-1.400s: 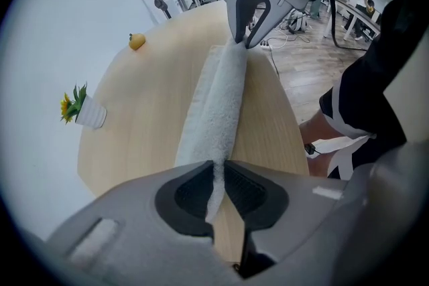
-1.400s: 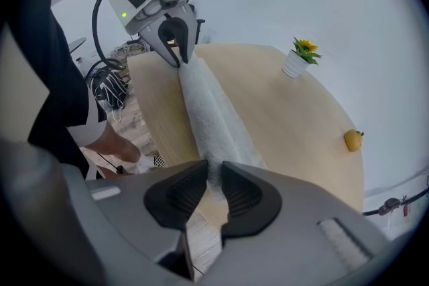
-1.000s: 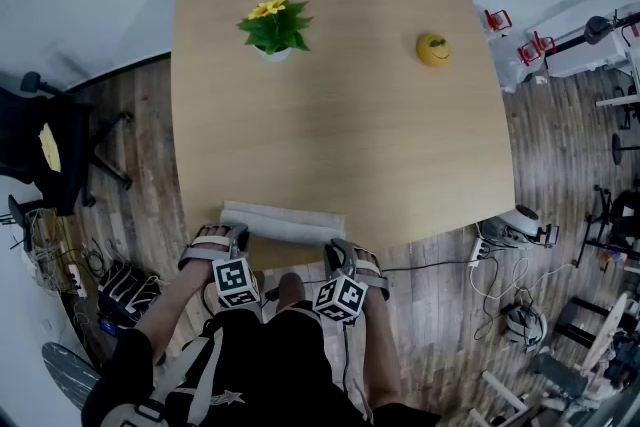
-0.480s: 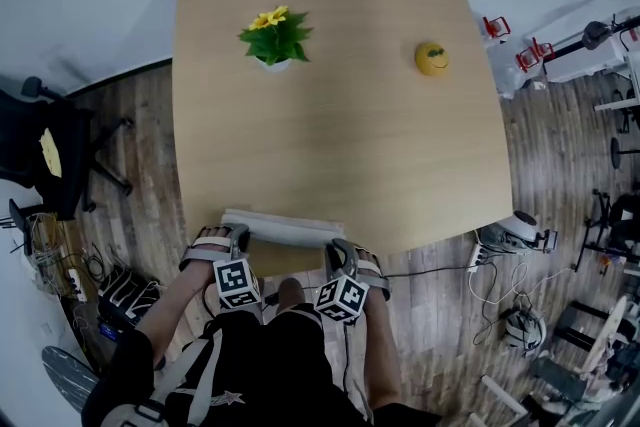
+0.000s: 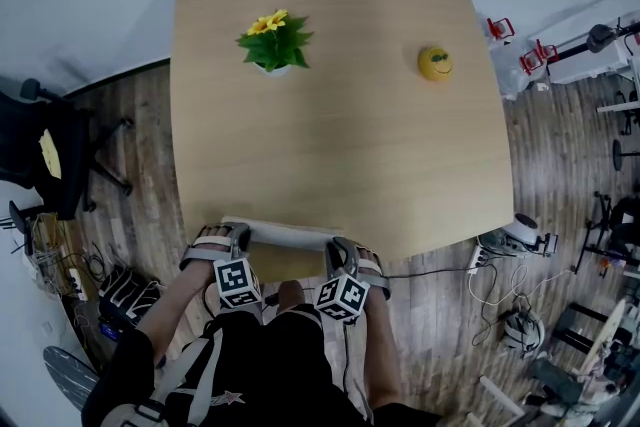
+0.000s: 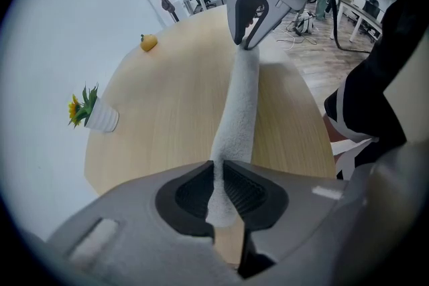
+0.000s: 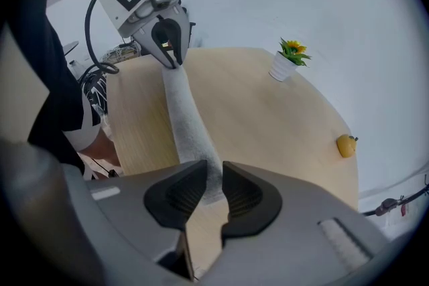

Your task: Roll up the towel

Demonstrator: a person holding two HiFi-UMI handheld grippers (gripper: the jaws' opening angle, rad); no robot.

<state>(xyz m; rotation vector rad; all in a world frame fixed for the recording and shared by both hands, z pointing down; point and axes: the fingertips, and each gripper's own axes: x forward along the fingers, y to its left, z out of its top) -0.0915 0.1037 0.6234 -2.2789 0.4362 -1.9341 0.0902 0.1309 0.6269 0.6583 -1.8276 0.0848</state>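
Fluffy white towel (image 5: 285, 233), rolled slim, lies left-to-right along the near edge of the pale wooden desk (image 5: 340, 135). The left tongs (image 6: 218, 192), just closing tighter, and the right tongs (image 7: 209, 189) clamp its ends.

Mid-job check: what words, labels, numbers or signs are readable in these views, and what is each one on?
No readable words, numbers or brand names in any view.
Black-and-white square marker patterns, not text: on the cubes of the left gripper and the right gripper.
Drawn smiling face, no lettering: on the yellow toy.
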